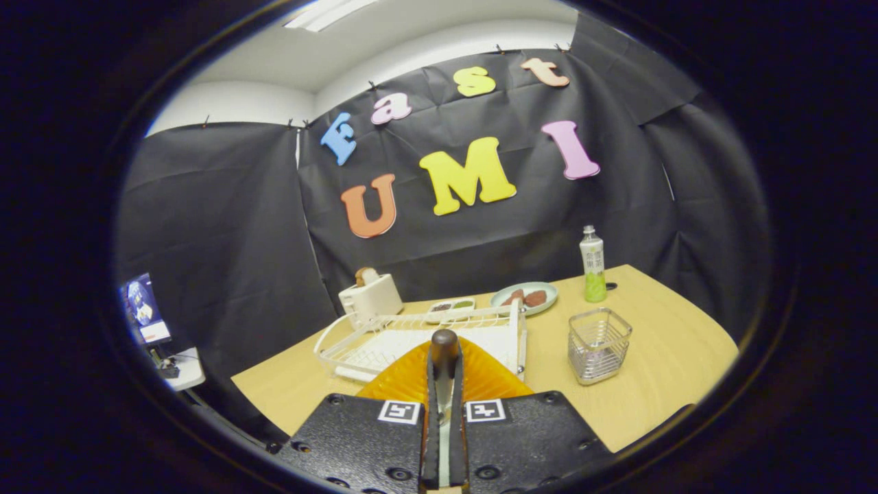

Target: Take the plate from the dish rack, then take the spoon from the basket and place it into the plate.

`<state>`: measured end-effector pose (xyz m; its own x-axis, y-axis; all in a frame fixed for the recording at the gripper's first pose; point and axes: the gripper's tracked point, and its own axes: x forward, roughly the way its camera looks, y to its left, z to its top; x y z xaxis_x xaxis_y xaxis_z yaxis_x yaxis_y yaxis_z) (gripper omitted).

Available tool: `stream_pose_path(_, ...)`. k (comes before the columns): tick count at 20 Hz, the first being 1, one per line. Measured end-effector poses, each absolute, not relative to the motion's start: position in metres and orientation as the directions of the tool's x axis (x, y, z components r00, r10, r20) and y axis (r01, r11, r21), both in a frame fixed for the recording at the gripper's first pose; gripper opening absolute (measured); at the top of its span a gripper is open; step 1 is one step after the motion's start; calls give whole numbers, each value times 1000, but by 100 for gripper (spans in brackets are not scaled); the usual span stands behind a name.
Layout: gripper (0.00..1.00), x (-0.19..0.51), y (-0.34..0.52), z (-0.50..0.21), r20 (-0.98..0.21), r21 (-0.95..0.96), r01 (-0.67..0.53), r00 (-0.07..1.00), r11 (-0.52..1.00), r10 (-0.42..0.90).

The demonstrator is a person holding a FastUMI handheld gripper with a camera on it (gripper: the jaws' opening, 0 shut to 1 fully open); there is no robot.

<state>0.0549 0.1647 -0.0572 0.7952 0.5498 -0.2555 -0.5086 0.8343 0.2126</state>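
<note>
Gripper: the gripper [444, 384] has its two fingers drawn close together, clamped on the spoon; only a thin slit shows between them.
Spoon: metal spoon with a dark brown rounded handle end [444, 346], standing upright between the fingers, handle end just past the fingertips. Bowl end not clear.
Plate: orange translucent ribbed plate [480, 377] lies directly below and just ahead of the fingers; its far edge reaches the near rim of the rack.
Rack: white wire dish rack [357, 343] just beyond the plate, on the tan wooden table [672, 357].
Basket: square metal wire basket [598, 344] stands apart from the rack, with an open strip of table between them.
Open room: bare table around the basket, out to the curved table edge.
Far side: white toaster [370, 298], small divided dish [449, 309], pale round plate with reddish food [525, 297], clear bottle with green liquid [592, 264], all near the back edge.
Off table: a lit screen [144, 309] beyond the rack side.
</note>
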Motion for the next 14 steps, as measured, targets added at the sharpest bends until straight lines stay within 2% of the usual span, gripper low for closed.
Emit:
stream_pose_path(5, 11, 47, 181, -79, -312, 247, -528, 750, 813, 582)
stream_pose_path(14, 11, 48, 192, -92, -347, 254, -543, 721, 800, 600)
